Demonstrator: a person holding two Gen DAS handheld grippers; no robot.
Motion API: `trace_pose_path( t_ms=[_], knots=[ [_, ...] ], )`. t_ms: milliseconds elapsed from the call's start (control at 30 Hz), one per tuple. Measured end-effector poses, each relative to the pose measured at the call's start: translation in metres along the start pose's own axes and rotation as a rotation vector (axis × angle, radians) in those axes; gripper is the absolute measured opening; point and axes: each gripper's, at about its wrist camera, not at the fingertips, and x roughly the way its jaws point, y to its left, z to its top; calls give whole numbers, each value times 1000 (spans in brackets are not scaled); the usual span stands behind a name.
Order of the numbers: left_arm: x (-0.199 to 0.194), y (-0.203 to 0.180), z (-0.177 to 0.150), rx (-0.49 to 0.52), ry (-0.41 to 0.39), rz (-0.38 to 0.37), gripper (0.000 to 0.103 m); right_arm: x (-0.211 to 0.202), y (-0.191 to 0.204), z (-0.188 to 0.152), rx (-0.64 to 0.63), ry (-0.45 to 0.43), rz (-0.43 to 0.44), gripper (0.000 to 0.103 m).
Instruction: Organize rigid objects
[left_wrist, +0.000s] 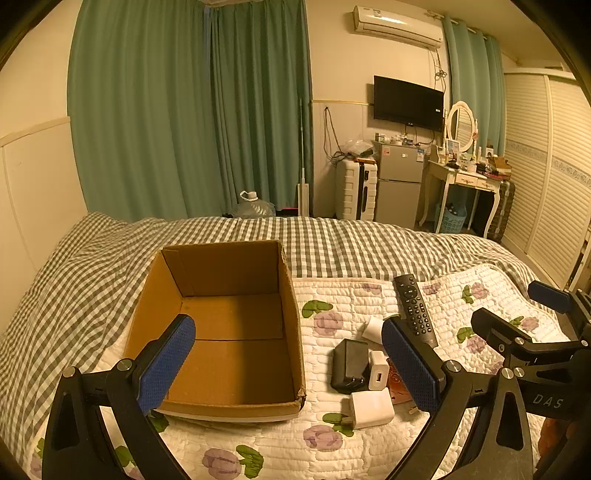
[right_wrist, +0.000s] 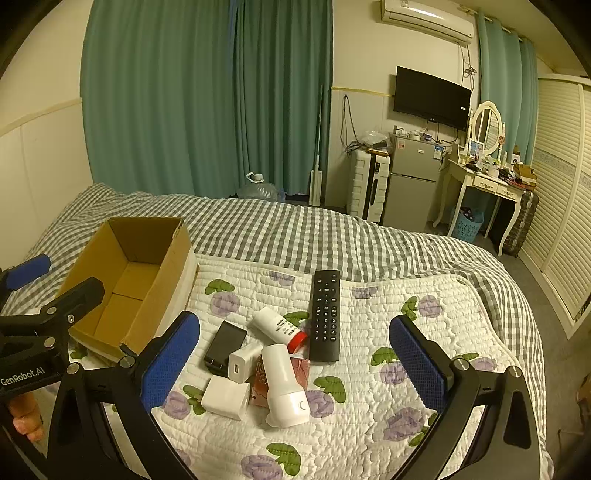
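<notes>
Both my hand-held grippers are spread wide, holding nothing: the left hand-held gripper (left_wrist: 288, 363) hangs over the open brown cardboard box (left_wrist: 221, 328) on the floral quilted bed cover (right_wrist: 369, 424); the right hand-held gripper (right_wrist: 293, 363) hangs above the pile just beside the box: long black remote control (right_wrist: 325, 315), black charger brick (right_wrist: 225, 347), white USB cube chargers (right_wrist: 226, 398), white tubes (right_wrist: 284, 387).

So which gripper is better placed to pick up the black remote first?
Right. The right gripper is open above the cluttered items, facing the remote. The left gripper faces mainly the empty cardboard box.
</notes>
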Motion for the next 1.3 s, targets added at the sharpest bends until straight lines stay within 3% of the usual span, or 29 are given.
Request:
trace_pose_path(
  t_ms=[1300],
  knots=[
    [1,2,-1,3,4,0,103,1,1,-1,-4,4,0,103]
  ],
)
